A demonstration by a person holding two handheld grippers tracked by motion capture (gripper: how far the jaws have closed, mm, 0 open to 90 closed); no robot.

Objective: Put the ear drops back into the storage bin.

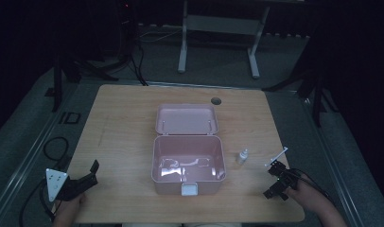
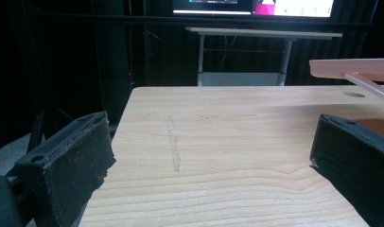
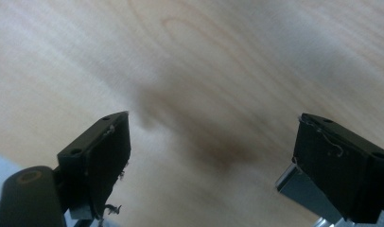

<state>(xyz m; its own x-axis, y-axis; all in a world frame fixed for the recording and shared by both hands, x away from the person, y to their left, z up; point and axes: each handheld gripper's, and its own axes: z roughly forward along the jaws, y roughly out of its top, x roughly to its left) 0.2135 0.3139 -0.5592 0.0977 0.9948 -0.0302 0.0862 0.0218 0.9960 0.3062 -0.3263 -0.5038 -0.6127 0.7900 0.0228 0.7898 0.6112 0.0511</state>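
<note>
An open pink box sits mid-table with its lid folded back; glossy highlights show on its floor. A small white bottle stands just right of it, and a thin white stick lies farther right. My left gripper rests open at the front left corner, well left of the box, with bare wood between its jaws; the lid's edge shows at the far right. My right gripper is open at the front right, just in front of the stick, tilted down over blurred bare wood.
The wooden table has a round cable hole behind the lid. A faint scuff line marks the wood ahead of the left gripper. Cables lie on the floor at left, and a white desk frame stands beyond the table.
</note>
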